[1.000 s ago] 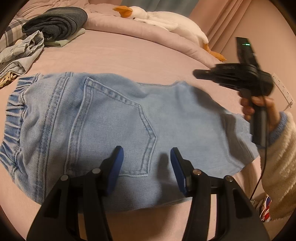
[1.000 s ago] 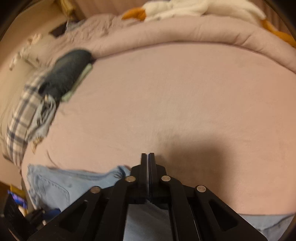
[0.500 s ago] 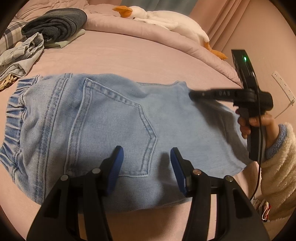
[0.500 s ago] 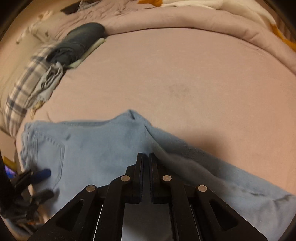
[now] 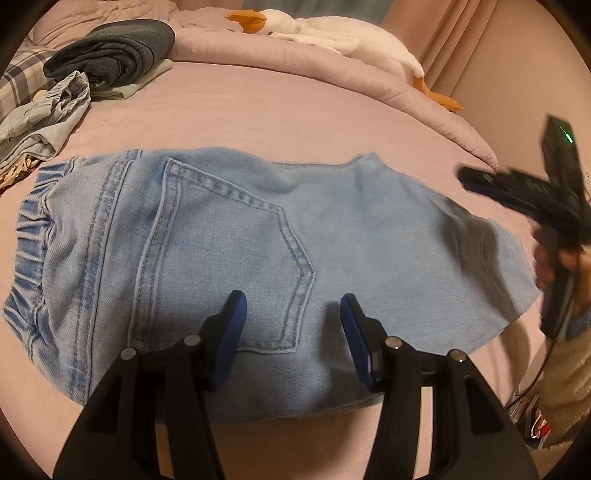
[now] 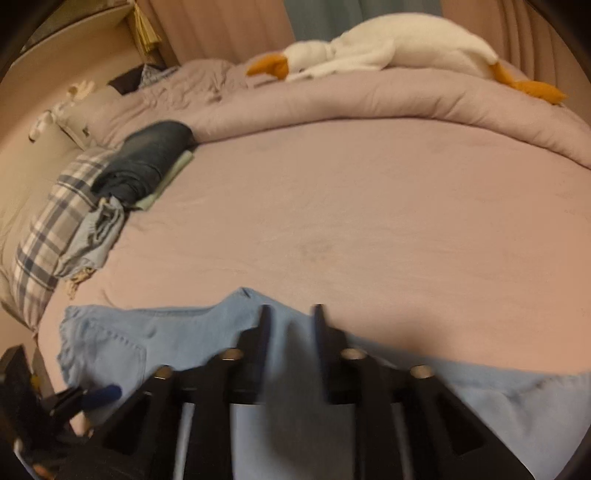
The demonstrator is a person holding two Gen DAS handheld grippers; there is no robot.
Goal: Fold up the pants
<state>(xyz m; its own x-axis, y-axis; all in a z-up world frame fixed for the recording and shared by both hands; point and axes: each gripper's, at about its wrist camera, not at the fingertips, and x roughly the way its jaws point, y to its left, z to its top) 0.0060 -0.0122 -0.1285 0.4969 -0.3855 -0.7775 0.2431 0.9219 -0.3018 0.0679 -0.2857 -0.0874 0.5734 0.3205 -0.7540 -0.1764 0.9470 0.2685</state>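
Observation:
Light blue denim pants (image 5: pixel 236 258) lie folded flat on the pink bed, elastic waistband at the left, back pocket facing up. My left gripper (image 5: pixel 293 306) hovers open over the pocket's lower edge, nothing between its blue pads. In the left wrist view the right gripper (image 5: pixel 476 181) hangs blurred above the pants' right end, held by a hand in a fleece sleeve. In the right wrist view the same pants (image 6: pixel 166 343) lie below my right gripper (image 6: pixel 290 314), whose jaws are opening with only air between them.
A pile of folded dark and plaid clothes (image 5: pixel 107 59) sits at the far left of the bed. A white plush goose (image 5: pixel 332 33) lies on the rolled pink duvet (image 6: pixel 406 99) along the back. Bare sheet (image 6: pixel 351 221) stretches beyond the pants.
The right gripper pulled back to the right off the pants and its shut jaws have parted. The left gripper stayed put, open. The pants lie unchanged.

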